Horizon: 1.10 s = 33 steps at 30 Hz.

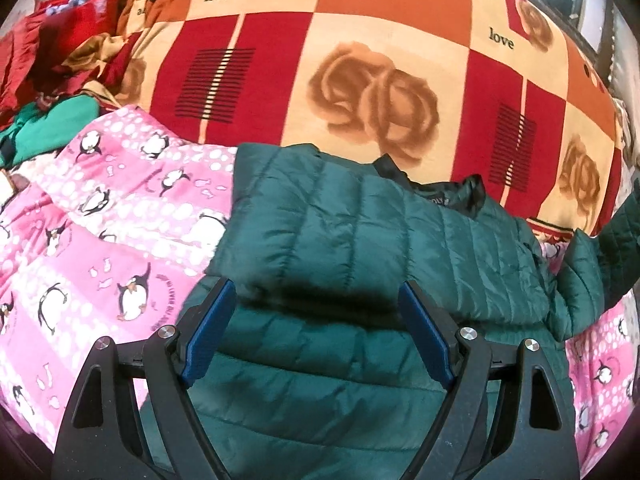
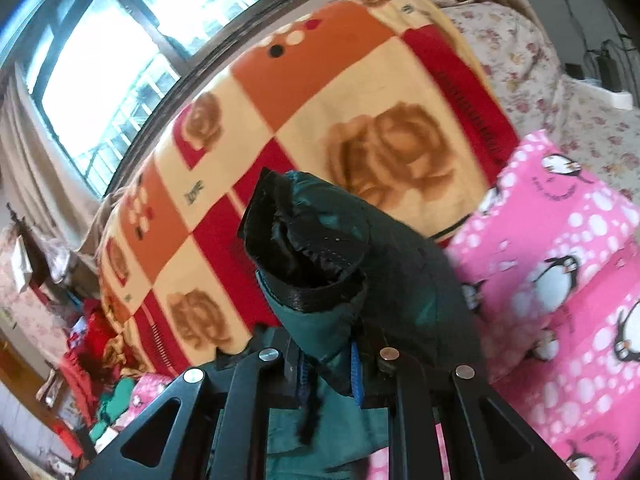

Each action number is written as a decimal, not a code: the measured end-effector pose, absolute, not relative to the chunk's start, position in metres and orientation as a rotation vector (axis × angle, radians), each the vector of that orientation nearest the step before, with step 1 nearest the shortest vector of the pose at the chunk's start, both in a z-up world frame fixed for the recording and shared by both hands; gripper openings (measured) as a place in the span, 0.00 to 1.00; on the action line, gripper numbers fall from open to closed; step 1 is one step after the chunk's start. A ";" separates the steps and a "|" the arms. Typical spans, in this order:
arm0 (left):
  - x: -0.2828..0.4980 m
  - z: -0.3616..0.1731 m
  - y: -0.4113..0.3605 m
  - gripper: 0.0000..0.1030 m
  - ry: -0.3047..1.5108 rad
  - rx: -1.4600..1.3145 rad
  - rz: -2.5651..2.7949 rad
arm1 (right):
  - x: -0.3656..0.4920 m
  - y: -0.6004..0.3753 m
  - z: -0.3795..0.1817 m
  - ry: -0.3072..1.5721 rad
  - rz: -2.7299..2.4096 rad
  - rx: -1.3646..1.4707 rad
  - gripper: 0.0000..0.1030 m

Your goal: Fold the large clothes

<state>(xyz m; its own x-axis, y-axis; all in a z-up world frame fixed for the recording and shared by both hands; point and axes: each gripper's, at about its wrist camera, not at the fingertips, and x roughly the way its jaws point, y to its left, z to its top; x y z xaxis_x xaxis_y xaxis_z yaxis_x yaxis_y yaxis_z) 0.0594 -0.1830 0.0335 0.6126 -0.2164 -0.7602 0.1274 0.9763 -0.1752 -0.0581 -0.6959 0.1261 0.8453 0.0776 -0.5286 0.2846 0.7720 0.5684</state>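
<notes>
Left wrist view puts the green quilted jacket (image 1: 360, 240) straight ahead of and beneath your left gripper (image 1: 318, 336), spread on the pink penguin blanket (image 1: 100, 220) with its long axis running across the picture from left to right — collar (image 1: 440, 188) at the far edge, one sleeve (image 1: 596, 264) rising off toward the right. That lifted sleeve is the one your right gripper (image 2: 326, 364) has, so the right hand is the nearer one for the coming fold; judged from this, the sleeve wants carrying back across the body toward the left. Your left jaws stand wide apart, blue pads (image 1: 208, 340) over the fabric, nothing pinched between them and no clear contact. Your right jaws are closed tight on the sleeve just below its black-lined cuff (image 2: 304, 248), which sticks up beyond the fingertips, in front of the orange rose blanket (image 2: 320, 120).
</notes>
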 end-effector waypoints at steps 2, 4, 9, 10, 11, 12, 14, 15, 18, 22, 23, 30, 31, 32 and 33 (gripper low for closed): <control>0.059 0.033 -0.179 0.81 0.894 -0.116 -0.195 | -0.054 -0.684 0.128 0.574 -0.091 0.686 0.15; 0.058 0.033 -0.176 0.81 0.894 -0.127 -0.197 | -0.049 -0.672 0.128 0.592 -0.062 0.688 0.15; 0.056 0.035 -0.170 0.81 0.886 -0.140 -0.200 | -0.033 -0.634 0.130 0.620 0.031 0.690 0.15; 0.056 0.036 -0.168 0.81 0.884 -0.142 -0.199 | -0.029 -0.626 0.131 0.626 0.050 0.688 0.15; 0.056 0.037 -0.167 0.81 0.882 -0.145 -0.198 | -0.024 -0.615 0.131 0.636 0.072 0.686 0.15; 0.057 0.037 -0.166 0.81 0.881 -0.149 -0.198 | -0.020 -0.608 0.130 0.644 0.086 0.686 0.15; 0.057 0.039 -0.164 0.81 0.879 -0.160 -0.196 | -0.007 -0.587 0.126 0.669 0.124 0.684 0.15; 0.057 0.039 -0.163 0.81 0.881 -0.165 -0.196 | 0.000 -0.578 0.123 0.681 0.142 0.691 0.15; 0.059 0.039 -0.159 0.81 0.881 -0.171 -0.194 | 0.020 -0.546 0.112 0.719 0.190 0.696 0.15; 0.062 0.038 -0.154 0.81 0.886 -0.176 -0.186 | 0.047 -0.503 0.089 0.777 0.252 0.717 0.15; 0.063 0.037 -0.153 0.81 0.887 -0.179 -0.184 | 0.053 -0.491 0.082 0.797 0.265 0.720 0.15; 0.071 0.030 -0.142 0.81 0.908 -0.204 -0.167 | 0.088 -0.422 0.016 0.997 0.296 0.727 0.15; 0.072 0.029 -0.141 0.81 0.911 -0.205 -0.166 | 0.091 -0.417 0.008 1.035 0.290 0.725 0.15; 0.072 0.028 -0.140 0.81 0.914 -0.206 -0.165 | 0.093 -0.413 0.001 1.061 0.283 0.717 0.15; 0.073 0.027 -0.140 0.81 0.917 -0.208 -0.166 | 0.092 -0.411 0.000 1.058 0.279 0.704 0.15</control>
<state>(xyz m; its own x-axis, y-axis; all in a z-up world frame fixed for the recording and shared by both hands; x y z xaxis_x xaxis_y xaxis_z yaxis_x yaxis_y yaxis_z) 0.0726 -0.1401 0.0274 0.5975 -0.2305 -0.7680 0.0538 0.9671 -0.2485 0.0918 -0.4108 0.0000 0.4812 0.5295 -0.6987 0.1164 0.7514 0.6495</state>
